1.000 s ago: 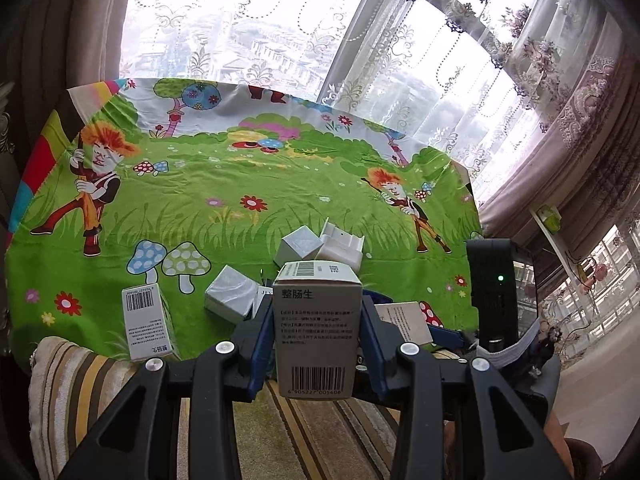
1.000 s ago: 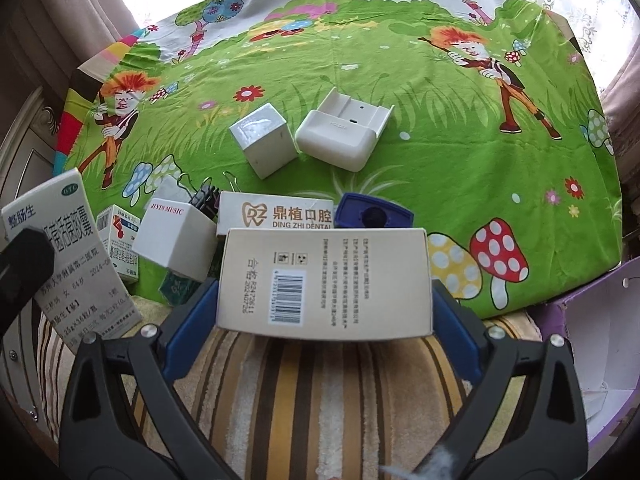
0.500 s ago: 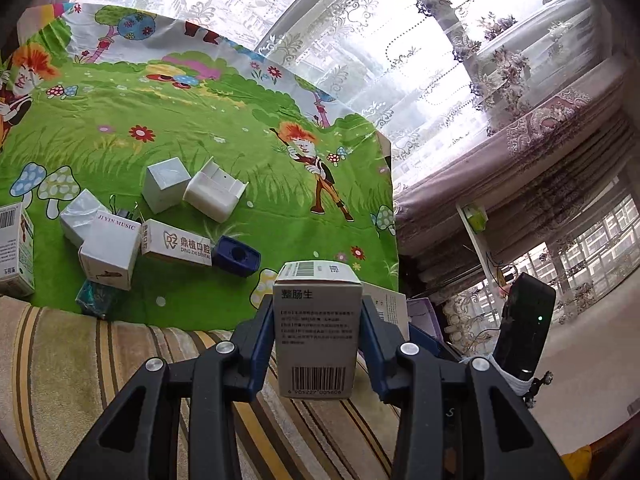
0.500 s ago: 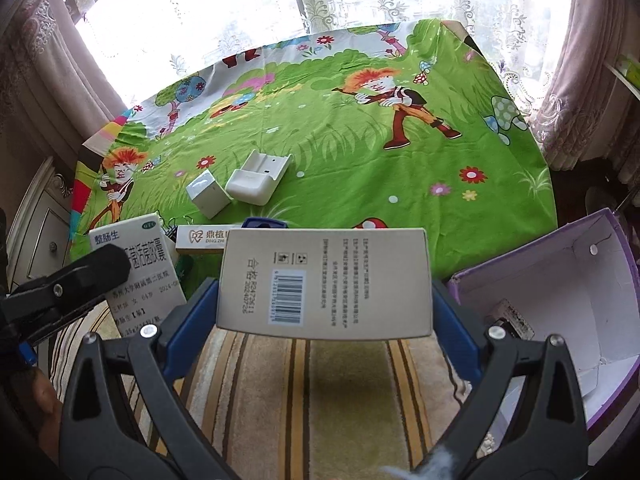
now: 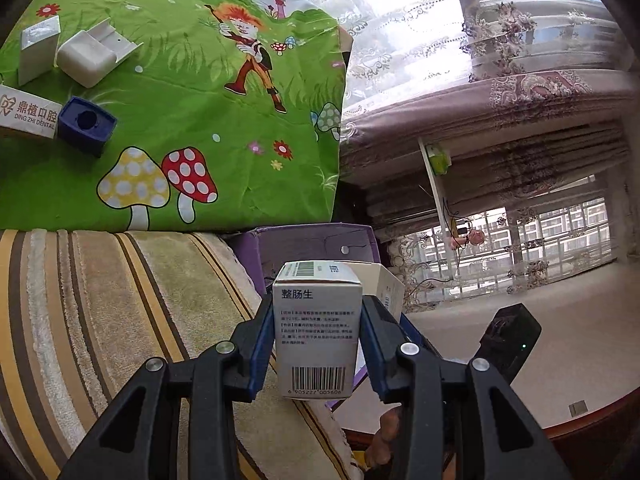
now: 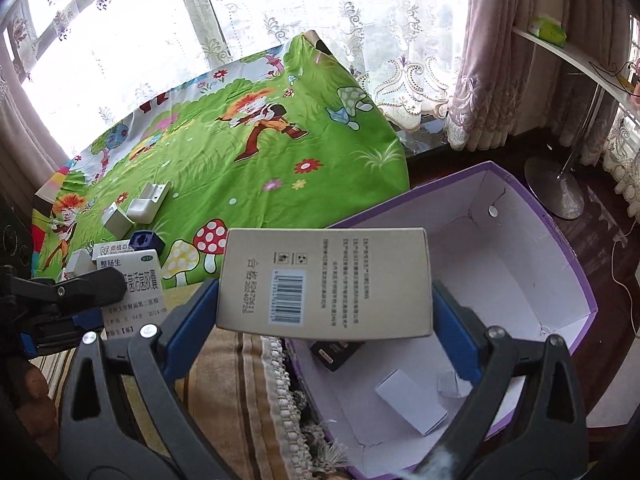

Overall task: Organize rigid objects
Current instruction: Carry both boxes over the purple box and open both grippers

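Note:
My left gripper [image 5: 318,336] is shut on a small white medicine box [image 5: 320,328] with a barcode, held upright over the striped cloth's right edge, just before the purple box [image 5: 316,240]. In the right wrist view the same medicine box [image 6: 134,280] shows at the left. My right gripper [image 6: 324,300] is shut on a wide beige carton [image 6: 326,282], which hangs over the near left rim of the open purple box [image 6: 560,248]. Inside that box lie a white box [image 6: 412,406] and a black item [image 6: 336,352], partly hidden by the carton.
On the green cartoon sheet [image 5: 208,92] lie a blue sharpener-like block [image 5: 86,124], a dental-brand box [image 5: 28,114], a white charger [image 5: 92,54] and a white cube [image 5: 38,48]. A striped cloth [image 5: 100,312] covers the near edge. A lamp base [image 6: 556,190] stands on the floor beyond the purple box.
Both grippers have swung to the right with their boxes still held. The loose items have slid to the left of both views, and the purple box has come under the right gripper.

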A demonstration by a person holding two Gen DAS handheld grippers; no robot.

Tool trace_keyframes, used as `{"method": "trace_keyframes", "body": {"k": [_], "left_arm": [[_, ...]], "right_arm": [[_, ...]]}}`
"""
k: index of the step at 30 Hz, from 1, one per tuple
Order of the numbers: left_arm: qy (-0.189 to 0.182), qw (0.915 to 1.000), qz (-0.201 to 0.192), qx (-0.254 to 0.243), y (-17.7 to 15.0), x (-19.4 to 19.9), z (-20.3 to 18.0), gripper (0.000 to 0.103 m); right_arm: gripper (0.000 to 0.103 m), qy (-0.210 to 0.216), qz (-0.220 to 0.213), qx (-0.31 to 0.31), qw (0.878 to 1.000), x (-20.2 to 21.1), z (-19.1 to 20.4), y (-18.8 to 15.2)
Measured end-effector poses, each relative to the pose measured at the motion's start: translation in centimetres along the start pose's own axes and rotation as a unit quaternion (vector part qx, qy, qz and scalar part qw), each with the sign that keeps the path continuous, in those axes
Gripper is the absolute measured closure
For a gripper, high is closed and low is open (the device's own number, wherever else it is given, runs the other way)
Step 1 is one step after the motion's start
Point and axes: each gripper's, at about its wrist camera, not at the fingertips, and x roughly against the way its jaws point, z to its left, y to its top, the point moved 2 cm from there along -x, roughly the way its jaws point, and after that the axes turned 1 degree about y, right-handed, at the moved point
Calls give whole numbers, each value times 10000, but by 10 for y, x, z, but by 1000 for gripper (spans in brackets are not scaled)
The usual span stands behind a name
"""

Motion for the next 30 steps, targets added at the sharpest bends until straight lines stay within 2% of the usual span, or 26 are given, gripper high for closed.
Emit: {"method": "trace_keyframes", "body": {"k": [8,11,13,16,18,25,30], "left_arm": [[-61,9988,365,-307,-9,-33,-17,62],[-149,9973,625,-358,-12,-43,-21,48],[-113,9961,628,-608,-16,-44,-27,40],[-122,9937,569,-957,-20,-42,-36,28],[-91,9929,423,-1106,-22,-37,-39,25],[-116,9915,184,-1281,-19,-23,-41,24],[-70,9915,25,-1296,-16,-11,-39,24]], "right_arm": [[3,-243,64,-381,9990,-2,-51,-10],[3,-245,116,-475,9985,-3,-59,-13],[3,-260,141,-503,9983,-4,-61,-14],[3,-305,122,-481,9983,-4,-62,-16],[3,-326,87,-477,9983,-3,-63,-16],[3,-311,177,-745,9966,-7,-73,-19],[3,-334,191,-672,9970,-6,-71,-19]]}}
